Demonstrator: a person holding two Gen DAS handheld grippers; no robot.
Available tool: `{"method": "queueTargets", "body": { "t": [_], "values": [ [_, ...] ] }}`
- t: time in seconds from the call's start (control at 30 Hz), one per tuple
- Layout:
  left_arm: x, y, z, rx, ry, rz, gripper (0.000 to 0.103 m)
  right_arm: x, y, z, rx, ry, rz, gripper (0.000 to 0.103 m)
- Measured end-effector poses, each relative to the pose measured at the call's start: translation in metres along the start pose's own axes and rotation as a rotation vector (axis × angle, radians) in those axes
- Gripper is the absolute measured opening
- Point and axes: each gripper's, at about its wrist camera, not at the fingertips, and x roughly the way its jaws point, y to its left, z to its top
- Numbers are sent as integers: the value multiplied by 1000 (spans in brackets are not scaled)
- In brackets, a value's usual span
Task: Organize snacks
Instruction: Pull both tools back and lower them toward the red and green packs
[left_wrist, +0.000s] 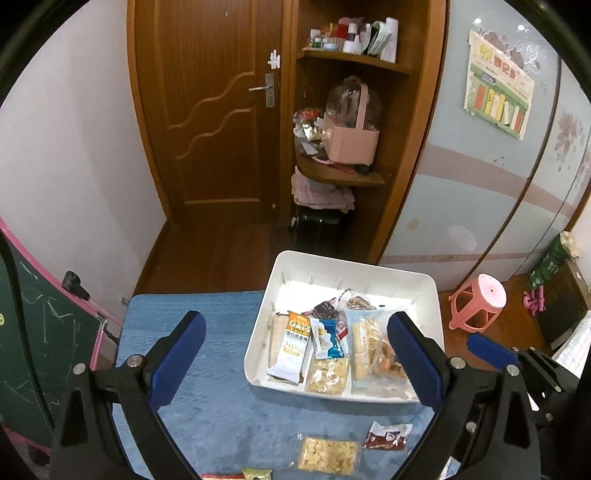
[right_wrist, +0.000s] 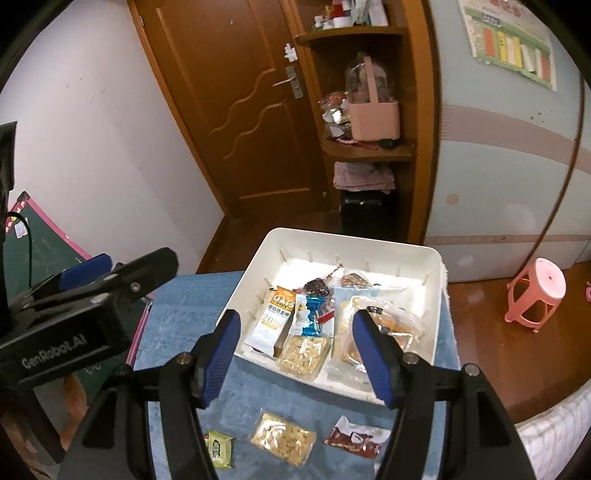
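Readable: "OATS" in white on the orange top of a white-and-orange foil bar wrapper (right_wrist: 271, 318) lying in the white plastic tray (right_wrist: 437, 314), with "20%" in gold lower on the same wrapper and Chinese characters between, too small to make out. "GenRobot.AI" in grey on the black housing of the left gripper (right_wrist: 55, 350), seen from the right wrist view. Headline on the yellow-green wall poster (left_wrist: 496, 94) too blurred to read.

A brown wooden door with wavy carving (left_wrist: 210, 122) stands left of an open wooden corner shelf unit (left_wrist: 354, 110); a pink plastic stool (left_wrist: 478, 306) sits right of it on wood floor.
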Motion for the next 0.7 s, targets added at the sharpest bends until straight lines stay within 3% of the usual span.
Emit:
{"method": "queueTargets", "body": {
  "t": [0.47,0.7],
  "values": [
    [-113,24,-35,16,-92,-68,98,-97,40,-46,-8,-182,-58,64],
    [-158,52,-59,-13,-134,-97,99,-123,67,-72,-86,-202,-59,65]
  ]
}}
